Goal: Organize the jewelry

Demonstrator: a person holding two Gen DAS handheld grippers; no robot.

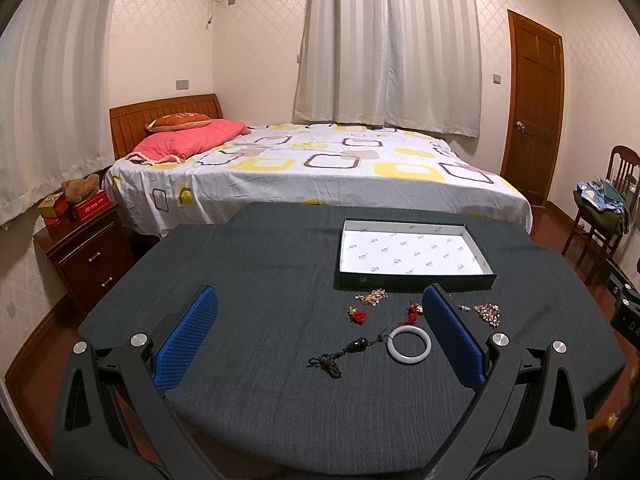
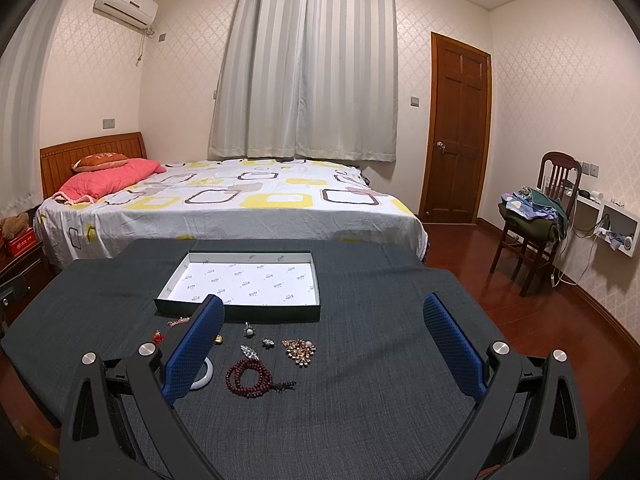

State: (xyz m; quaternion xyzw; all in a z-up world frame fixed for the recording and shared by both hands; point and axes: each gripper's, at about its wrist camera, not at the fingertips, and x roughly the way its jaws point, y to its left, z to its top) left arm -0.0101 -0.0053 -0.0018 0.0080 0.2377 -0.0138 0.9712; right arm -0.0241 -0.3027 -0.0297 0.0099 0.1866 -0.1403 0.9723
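A shallow box (image 1: 416, 282) with a white patterned lining stands empty on the dark cloth table; it also shows in the right wrist view (image 2: 240, 312). Jewelry lies in front of it: a white bangle (image 1: 409, 347), a black cord pendant (image 1: 344, 354), red knot charms (image 1: 357, 315), gold bead clusters (image 1: 372, 297) (image 2: 299, 350), a dark red bead bracelet (image 2: 250, 376), a pearl ring (image 2: 249, 330). My left gripper (image 1: 320, 336) is open and empty above the table near the bangle. My right gripper (image 2: 324, 344) is open and empty over the beads.
The table (image 1: 260, 264) is covered in dark grey cloth. A bed (image 1: 320, 168) stands behind it, a nightstand (image 1: 88, 252) to the left, a chair (image 2: 536, 220) with clothes and a wooden door (image 2: 456, 132) to the right.
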